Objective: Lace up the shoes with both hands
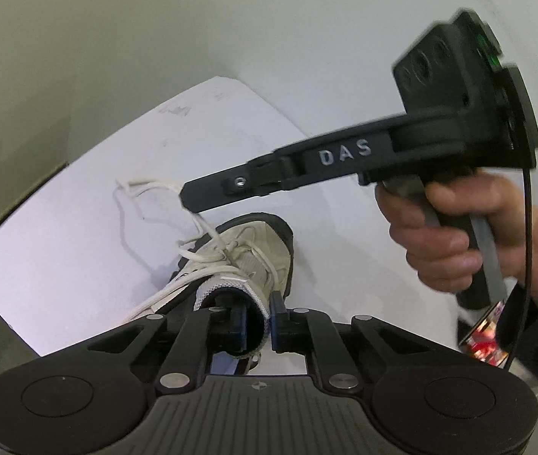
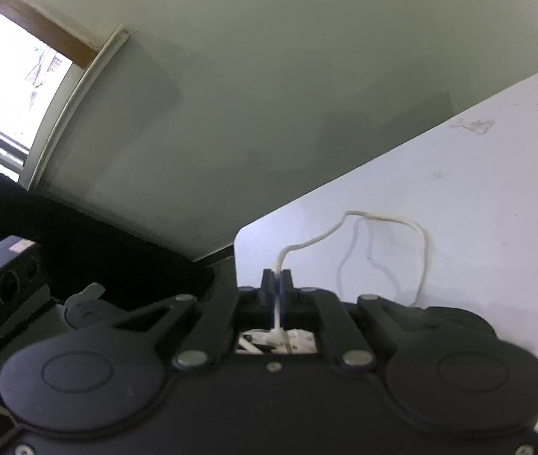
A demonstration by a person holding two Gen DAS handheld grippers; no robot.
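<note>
Currently the beige sneaker (image 1: pixel 248 261) lies on the white table (image 1: pixel 79 227), its padded tongue (image 1: pixel 257 303) clamped by the left gripper (image 1: pixel 258 326). A white lace (image 2: pixel 348 233) is pinched by the right gripper (image 2: pixel 277 284); slack should be drawn out steadily while the shoe is braced.

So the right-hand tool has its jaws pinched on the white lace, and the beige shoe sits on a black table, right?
Nearly. The table is white, not black, as the left wrist view shows. The right gripper does pinch the white lace, and the beige shoe sits on that table.
</note>
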